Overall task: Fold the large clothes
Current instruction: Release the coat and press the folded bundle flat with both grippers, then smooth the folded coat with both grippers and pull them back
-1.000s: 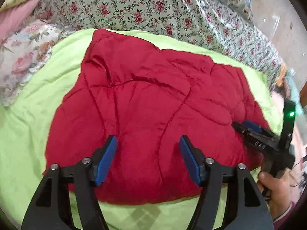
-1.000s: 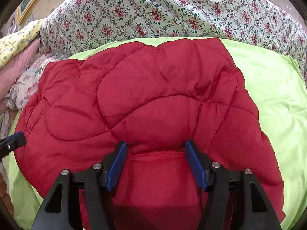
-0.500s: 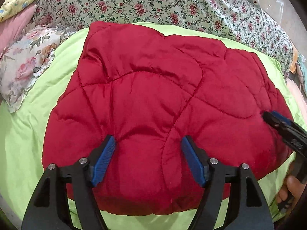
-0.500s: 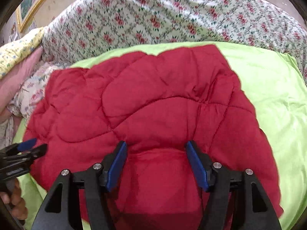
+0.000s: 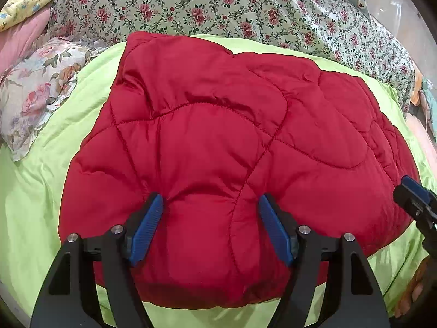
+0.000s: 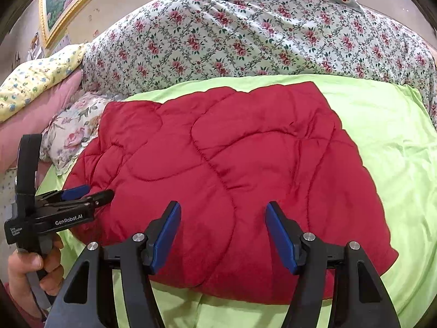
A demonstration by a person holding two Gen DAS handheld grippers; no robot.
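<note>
Red quilted jacket (image 5: pixel 218 147) lies bunched and roughly folded on the green sheet (image 5: pixel 35 191), with the floral bedding (image 5: pixel 218 8) behind it. Left gripper (image 5: pixel 211 227) has its jaws spread wide, blue pads (image 5: pixel 144 227) pressing into the near edge of the jacket, nothing pinched. Right gripper (image 6: pixel 222 235) also spread wide, above the jacket's near edge; contact unclear.

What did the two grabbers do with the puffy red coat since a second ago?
The right gripper backed away and rose, so its view shows more of the quilted red jacket. The left gripper moved in, its open fingers now pressing into the near edge. Both stayed open, gripping nothing. The jacket stayed folded on the lime-green sheet.
</note>
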